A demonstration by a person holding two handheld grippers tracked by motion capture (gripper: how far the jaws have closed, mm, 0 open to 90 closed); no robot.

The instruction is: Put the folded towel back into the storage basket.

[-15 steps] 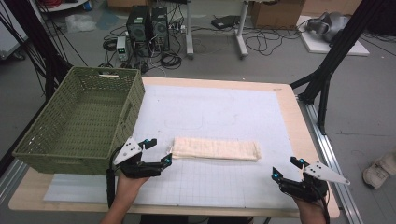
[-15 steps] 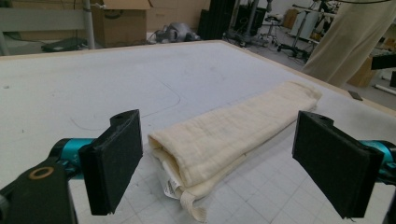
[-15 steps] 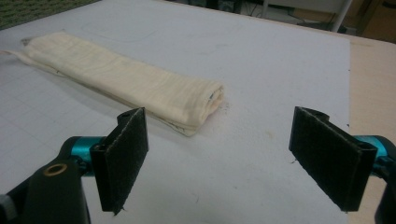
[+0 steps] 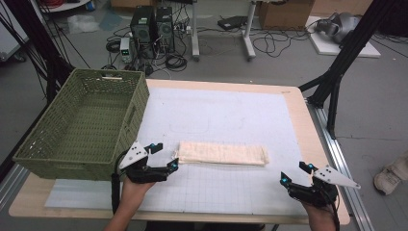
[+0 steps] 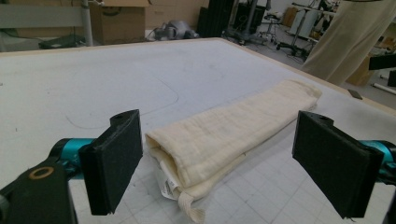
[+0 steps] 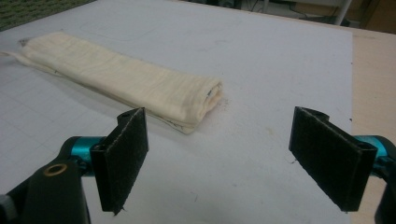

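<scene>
A cream cloth [image 4: 222, 153], folded into a long narrow strip, lies on the white gridded mat [image 4: 231, 115] near the table's front. My left gripper [image 4: 164, 155] is open just off the cloth's left end; in the left gripper view that end of the cloth [image 5: 219, 140] lies between and beyond the wide-apart pads [image 5: 114, 161], with a small tag and loop showing. My right gripper [image 4: 295, 173] stands open near the front right corner, a short way from the cloth's right end [image 6: 126, 79]. Nothing is between its pads [image 6: 122, 156].
A green woven basket [image 4: 84, 125] stands on the table's left side, close to my left hand. The wooden table edge [image 4: 312, 139] runs along the right. On the floor beyond are computer towers [image 4: 151, 24], cables and cardboard boxes. A shoe [image 4: 389, 175] shows at far right.
My left gripper has edged slightly closer to the cloth's left end. The right gripper and the cloth stay where they were.
</scene>
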